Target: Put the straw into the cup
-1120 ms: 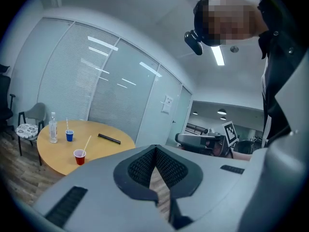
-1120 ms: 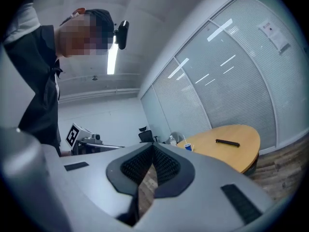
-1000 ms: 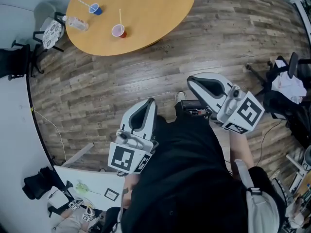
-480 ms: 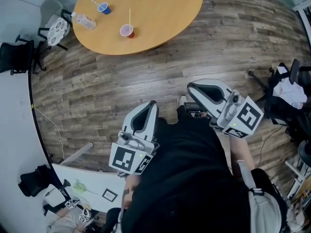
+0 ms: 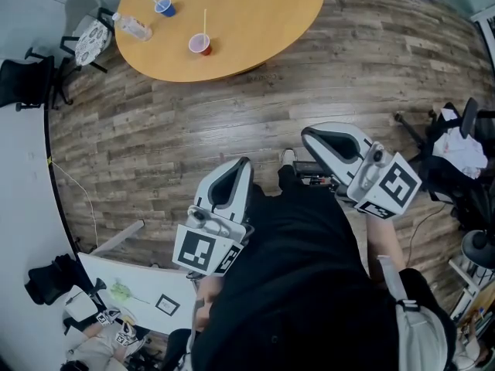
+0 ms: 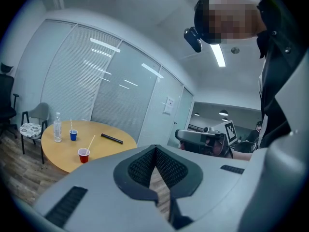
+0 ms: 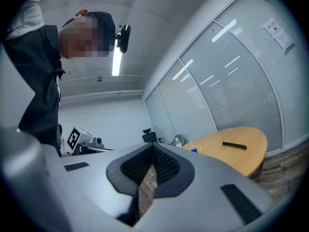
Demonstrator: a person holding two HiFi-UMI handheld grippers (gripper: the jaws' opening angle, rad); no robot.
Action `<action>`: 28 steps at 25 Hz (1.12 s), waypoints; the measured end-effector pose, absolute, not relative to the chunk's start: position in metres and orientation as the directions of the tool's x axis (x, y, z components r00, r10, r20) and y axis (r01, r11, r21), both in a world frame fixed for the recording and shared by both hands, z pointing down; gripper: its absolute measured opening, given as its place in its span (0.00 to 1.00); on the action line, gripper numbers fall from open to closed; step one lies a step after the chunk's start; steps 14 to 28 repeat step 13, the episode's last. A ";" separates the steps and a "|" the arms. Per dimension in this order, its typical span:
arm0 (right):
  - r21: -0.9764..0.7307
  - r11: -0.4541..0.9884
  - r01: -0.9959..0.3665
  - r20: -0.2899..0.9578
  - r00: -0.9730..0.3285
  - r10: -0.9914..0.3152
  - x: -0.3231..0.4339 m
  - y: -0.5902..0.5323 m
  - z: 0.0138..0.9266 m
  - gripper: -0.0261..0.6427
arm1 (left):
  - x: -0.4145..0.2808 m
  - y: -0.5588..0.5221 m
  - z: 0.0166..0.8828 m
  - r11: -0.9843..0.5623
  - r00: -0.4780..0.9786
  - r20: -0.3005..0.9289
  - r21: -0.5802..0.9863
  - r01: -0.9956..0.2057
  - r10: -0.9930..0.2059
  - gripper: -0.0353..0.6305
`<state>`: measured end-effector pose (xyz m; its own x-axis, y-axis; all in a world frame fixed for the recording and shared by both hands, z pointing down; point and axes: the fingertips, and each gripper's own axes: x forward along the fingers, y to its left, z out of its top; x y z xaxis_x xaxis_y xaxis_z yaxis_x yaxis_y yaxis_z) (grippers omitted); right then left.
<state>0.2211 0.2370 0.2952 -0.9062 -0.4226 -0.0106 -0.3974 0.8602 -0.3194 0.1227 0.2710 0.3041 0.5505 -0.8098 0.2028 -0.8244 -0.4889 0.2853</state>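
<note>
Gripping, left gripper (image 5: 240,163): the jaws are seen pressed fully together, and nothing is held between them.
Gripping, right gripper (image 5: 305,134): the jaws are likewise closed tip to tip, and nothing is carried.
Gripper placing: both are held close to the body over the wooden floor (image 5: 232,114), well apart from the table and aimed roughly toward 11 o'clock in the head view.
Table (image 5: 255,22): a round wooden top is seen at 11 to 12 o'clock from the grippers.
Red cup (image 5: 199,44): it is stood upright near the table's near edge.
Straw (image 5: 204,22): it is already stood in the red cup, leaning on the rim.
Blue cup (image 5: 163,7): it is placed at 10 o'clock from the red cup, with a second straw in it.
Water bottle (image 5: 131,28): it lies at 8 o'clock from the blue cup.
Loose straw: none can be made out on the table.
Step in hand: insertion is judged complete, since no straw is held.
Next move: no grasp seems called for; otherwise the table would have to be approached first.
</note>
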 end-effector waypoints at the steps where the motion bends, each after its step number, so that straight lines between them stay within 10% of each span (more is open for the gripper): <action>1: -0.320 0.862 -0.393 -0.009 -0.908 -0.418 0.222 0.238 0.295 0.06 | 0.124 0.271 0.304 -0.488 0.551 0.205 0.286 -0.824 -0.809 0.07; 28: -0.300 0.862 -0.408 0.006 -0.905 -0.426 0.236 0.236 0.303 0.06 | 0.143 0.266 0.310 -0.494 0.554 0.211 0.278 -0.824 -0.805 0.07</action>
